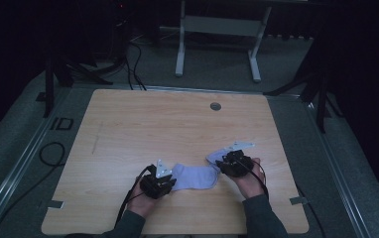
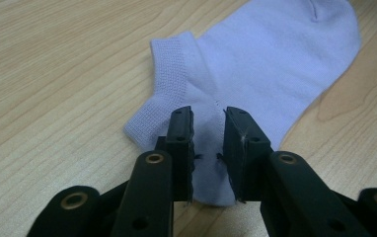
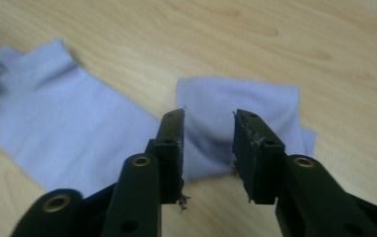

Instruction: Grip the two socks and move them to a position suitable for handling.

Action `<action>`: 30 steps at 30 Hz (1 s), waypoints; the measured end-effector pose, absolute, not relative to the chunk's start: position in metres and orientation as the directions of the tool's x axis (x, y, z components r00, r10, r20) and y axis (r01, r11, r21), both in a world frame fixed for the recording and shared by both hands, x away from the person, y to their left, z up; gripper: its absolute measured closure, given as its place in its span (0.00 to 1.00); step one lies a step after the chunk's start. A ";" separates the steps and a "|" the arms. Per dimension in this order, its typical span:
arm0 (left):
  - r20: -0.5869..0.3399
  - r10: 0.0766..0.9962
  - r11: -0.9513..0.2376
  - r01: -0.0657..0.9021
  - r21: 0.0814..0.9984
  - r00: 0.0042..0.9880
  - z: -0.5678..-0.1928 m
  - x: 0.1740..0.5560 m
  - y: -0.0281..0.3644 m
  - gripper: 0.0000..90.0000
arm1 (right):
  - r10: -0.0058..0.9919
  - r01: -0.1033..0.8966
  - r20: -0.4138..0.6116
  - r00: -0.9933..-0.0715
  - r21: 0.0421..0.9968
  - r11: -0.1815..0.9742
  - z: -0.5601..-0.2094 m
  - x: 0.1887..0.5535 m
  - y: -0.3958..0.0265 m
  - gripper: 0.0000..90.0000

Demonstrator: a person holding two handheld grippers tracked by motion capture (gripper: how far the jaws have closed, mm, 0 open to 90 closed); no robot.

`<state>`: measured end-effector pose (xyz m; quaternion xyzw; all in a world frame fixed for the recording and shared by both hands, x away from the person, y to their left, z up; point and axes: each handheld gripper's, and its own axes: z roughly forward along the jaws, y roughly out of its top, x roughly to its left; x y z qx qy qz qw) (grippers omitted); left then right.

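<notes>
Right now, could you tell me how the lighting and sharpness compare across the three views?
High view: dim, with dark surroundings and only the table evenly lit, the sock small but recognisable. Left gripper view: bright and crisp, the sock's ribbed cuff and wood grain clear, no glare. Right gripper view: bright but soft, the second sock and the wood smeared, the jaws' edges slightly blurred.

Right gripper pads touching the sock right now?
Apart. In the right gripper view the right gripper stands open, and light shows between each pad and the folded sock.
</notes>
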<state>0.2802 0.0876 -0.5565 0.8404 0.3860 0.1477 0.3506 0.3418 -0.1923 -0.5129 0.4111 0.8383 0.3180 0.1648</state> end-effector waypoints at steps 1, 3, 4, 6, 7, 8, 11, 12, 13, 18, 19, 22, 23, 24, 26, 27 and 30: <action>-0.028 0.753 -0.448 0.543 0.710 0.657 -0.555 0.280 0.088 0.80 | 0.795 0.588 -0.017 -0.606 0.663 0.462 -0.512 0.347 -0.188 0.68; -0.030 0.754 -0.444 0.543 0.713 0.656 -0.554 0.280 0.089 0.80 | 0.800 0.603 -0.026 -0.599 0.643 0.472 -0.514 0.353 -0.184 0.67; -0.030 0.754 -0.444 0.543 0.713 0.656 -0.554 0.280 0.089 0.80 | 0.800 0.603 -0.026 -0.599 0.643 0.472 -0.514 0.353 -0.184 0.67; -0.035 0.756 -0.437 0.543 0.717 0.654 -0.553 0.279 0.090 0.80 | 0.807 0.620 -0.037 -0.589 0.619 0.482 -0.518 0.359 -0.182 0.66; -0.038 0.756 -0.434 0.544 0.718 0.653 -0.553 0.280 0.090 0.79 | 0.811 0.636 -0.050 -0.583 0.593 0.494 -0.522 0.363 -0.182 0.66; -0.038 0.756 -0.434 0.544 0.718 0.653 -0.553 0.280 0.090 0.79 | 0.811 0.636 -0.050 -0.583 0.593 0.494 -0.522 0.363 -0.182 0.66; -0.035 0.756 -0.437 0.543 0.717 0.654 -0.553 0.280 0.090 0.78 | 0.814 0.675 -0.039 -0.579 0.537 0.506 -0.537 0.372 -0.181 0.68; -0.036 0.756 -0.436 0.544 0.717 0.653 -0.553 0.280 0.090 0.78 | 0.815 0.678 -0.034 -0.578 0.536 0.503 -0.539 0.374 -0.182 0.69; -0.037 0.757 -0.436 0.545 0.716 0.653 -0.553 0.280 0.091 0.79 | 0.818 0.679 -0.029 -0.574 0.541 0.496 -0.539 0.376 -0.183 0.72; -0.036 0.755 -0.438 0.545 0.715 0.654 -0.553 0.280 0.090 0.78 | 0.821 0.682 -0.027 -0.570 0.541 0.491 -0.538 0.381 -0.185 0.84; -0.036 0.754 -0.440 0.544 0.715 0.656 -0.553 0.280 0.090 0.78 | 0.821 0.679 -0.027 -0.571 0.545 0.491 -0.538 0.384 -0.185 0.90; -0.036 0.754 -0.439 0.544 0.715 0.656 -0.553 0.280 0.090 0.78 | 0.817 0.672 -0.032 -0.575 0.550 0.495 -0.538 0.386 -0.184 0.93; -0.032 0.752 -0.445 0.544 0.711 0.658 -0.553 0.280 0.090 0.78 | 0.810 0.661 -0.034 -0.585 0.559 0.501 -0.538 0.389 -0.181 0.93; -0.032 0.752 -0.445 0.544 0.711 0.658 -0.553 0.280 0.090 0.78 | 0.810 0.661 -0.034 -0.585 0.559 0.501 -0.538 0.389 -0.181 0.93; -0.034 0.754 -0.443 0.545 0.712 0.656 -0.553 0.280 0.090 0.78 | 0.794 0.640 -0.039 -0.606 0.569 0.516 -0.537 0.393 -0.177 0.93; -0.036 0.756 -0.437 0.545 0.716 0.654 -0.553 0.280 0.090 0.78 | 0.784 0.627 -0.043 -0.620 0.574 0.527 -0.535 0.397 -0.172 0.93; -0.037 0.757 -0.436 0.545 0.716 0.653 -0.553 0.280 0.091 0.78 | 0.771 0.608 -0.043 -0.636 0.587 0.534 -0.528 0.402 -0.167 0.93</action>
